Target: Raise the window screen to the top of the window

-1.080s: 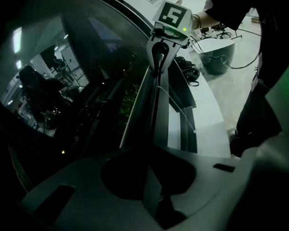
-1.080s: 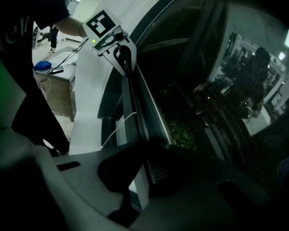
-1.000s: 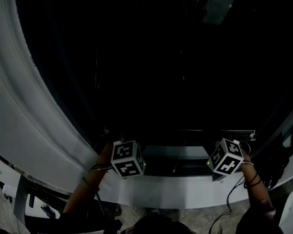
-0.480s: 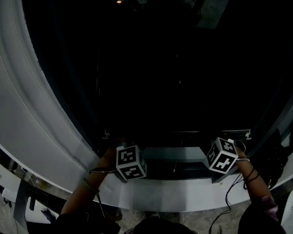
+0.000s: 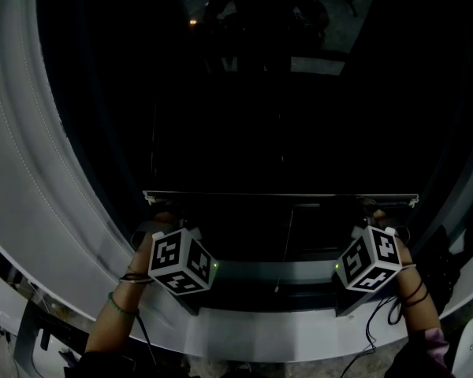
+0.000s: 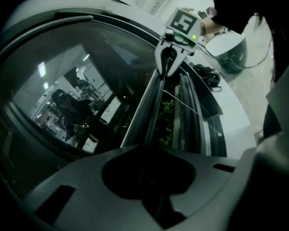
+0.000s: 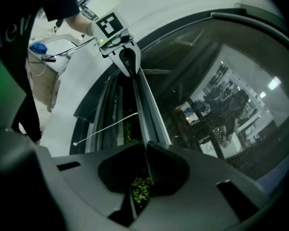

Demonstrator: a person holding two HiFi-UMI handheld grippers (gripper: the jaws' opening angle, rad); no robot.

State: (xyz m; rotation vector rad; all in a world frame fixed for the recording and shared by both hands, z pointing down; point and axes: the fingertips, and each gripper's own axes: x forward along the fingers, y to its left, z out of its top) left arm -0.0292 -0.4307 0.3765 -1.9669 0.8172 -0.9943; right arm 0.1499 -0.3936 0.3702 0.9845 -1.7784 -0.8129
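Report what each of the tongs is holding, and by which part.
Both hold the mesh window screen by its grey metal bottom rail: left tongs near the rail's left end, right tongs near its right end.

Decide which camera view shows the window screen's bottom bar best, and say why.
The head view: the bottom bar shows end to end, with the left gripper and right gripper clamped near its two ends. Each gripper view shows it only foreshortened, running away from its own jaws towards the other gripper.

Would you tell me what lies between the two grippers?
The screen's bottom rail runs from left gripper to right gripper, a thin cord midway, in the head view.
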